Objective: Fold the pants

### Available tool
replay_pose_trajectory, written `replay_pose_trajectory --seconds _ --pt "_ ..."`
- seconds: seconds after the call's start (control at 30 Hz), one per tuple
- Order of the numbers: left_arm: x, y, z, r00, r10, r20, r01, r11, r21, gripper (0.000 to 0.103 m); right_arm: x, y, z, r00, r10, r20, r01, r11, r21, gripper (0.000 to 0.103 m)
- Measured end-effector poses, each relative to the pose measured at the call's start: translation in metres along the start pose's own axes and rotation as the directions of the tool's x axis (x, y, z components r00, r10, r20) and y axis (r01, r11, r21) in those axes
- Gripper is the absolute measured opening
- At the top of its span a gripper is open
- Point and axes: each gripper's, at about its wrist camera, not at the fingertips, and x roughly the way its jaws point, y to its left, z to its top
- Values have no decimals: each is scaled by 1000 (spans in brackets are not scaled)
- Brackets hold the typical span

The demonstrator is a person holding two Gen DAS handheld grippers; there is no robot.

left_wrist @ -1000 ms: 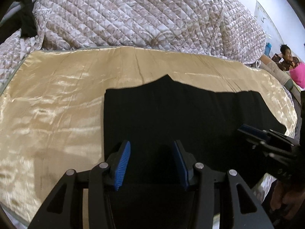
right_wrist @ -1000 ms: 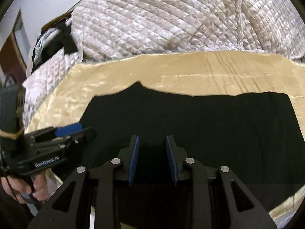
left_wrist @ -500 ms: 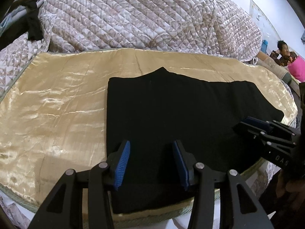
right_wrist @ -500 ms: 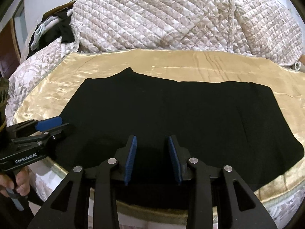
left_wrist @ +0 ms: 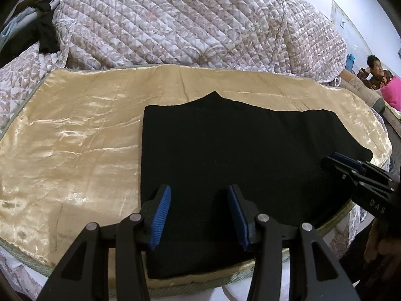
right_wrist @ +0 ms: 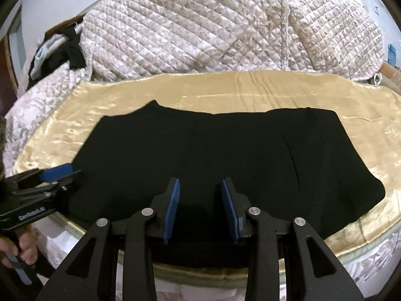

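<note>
So the black folded fabric pants (left_wrist: 238, 165) are lying flat on the shiny gold satin sheet (left_wrist: 75, 150), sitting toward its near edge and more to the right half as the left wrist camera sees it. There's a little peak sticking up along the pants' far edge, and the near edge runs right along the sheet's green piped border. From the right wrist camera the pants (right_wrist: 213, 150) stretch across most of the sheet (right_wrist: 250, 87), reaching close to its near right corner.

The left gripper (left_wrist: 199, 215), black with blue ribbed pads, hovers over the near left part of the pants with its fingers spread wide, nothing between them. The right gripper (right_wrist: 200, 208) is the same deal: fingers apart, empty, held above the near edge of the pants. Each one also shows up at the side of the other's view.

Behind the sheet there's a big bunched-up quilted beige floral comforter (left_wrist: 188, 25), plus some dark clothes (right_wrist: 67, 47) piled at the far left.
</note>
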Motion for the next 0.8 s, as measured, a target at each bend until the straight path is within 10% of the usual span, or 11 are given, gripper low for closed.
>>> replay_pose_trajectory --seconds 0.4,0.8 --pt "3 -7 -2 1000 0 -7 0 999 32 50 10 10 -6 999 35 -39 -36 998 -51 35" --pt "0 4 2 1000 3 2 -3 1000 -8 50 -22 -63 6 987 -153 51 141 972 187 35"
